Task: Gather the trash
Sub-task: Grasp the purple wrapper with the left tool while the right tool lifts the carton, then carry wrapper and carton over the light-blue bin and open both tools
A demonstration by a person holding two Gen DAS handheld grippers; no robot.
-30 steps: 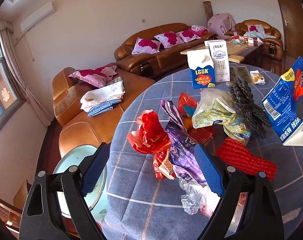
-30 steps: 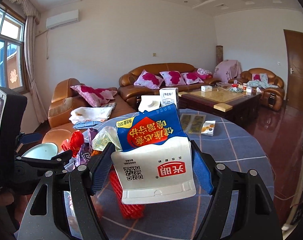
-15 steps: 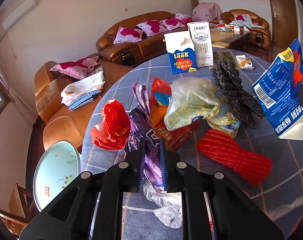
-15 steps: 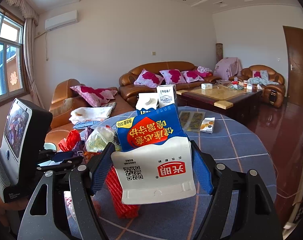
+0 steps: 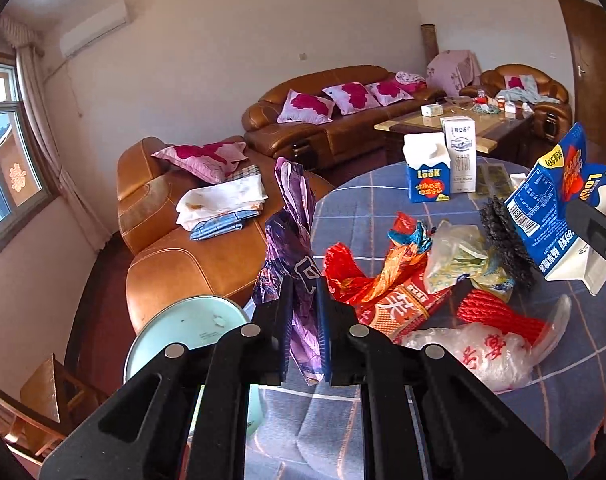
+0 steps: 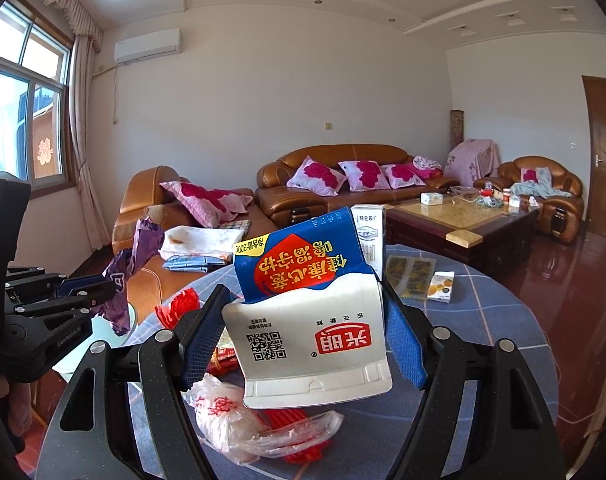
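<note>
My left gripper (image 5: pixel 303 328) pinched the limp, light wrapper (image 5: pixel 289 240) above the table (image 5: pixel 363 208); my right gripper (image 6: pixel 303 340) clamped a stiff carton (image 6: pixel 307 320) wide.

Round table (image 5: pixel 359 216) covered by a blue checked cloth, two upright milk cartons (image 5: pixel 443 168) at the far side, flat sachets (image 6: pixel 409 276) and a small packet (image 6: pixel 441 288) beside them, crumpled red wrappers (image 5: pixel 383 280), clear plastic bags (image 5: pixel 487 350), red mesh (image 5: pixel 499 312) and dark mesh (image 5: pixel 503 236) heaped nearer
</note>
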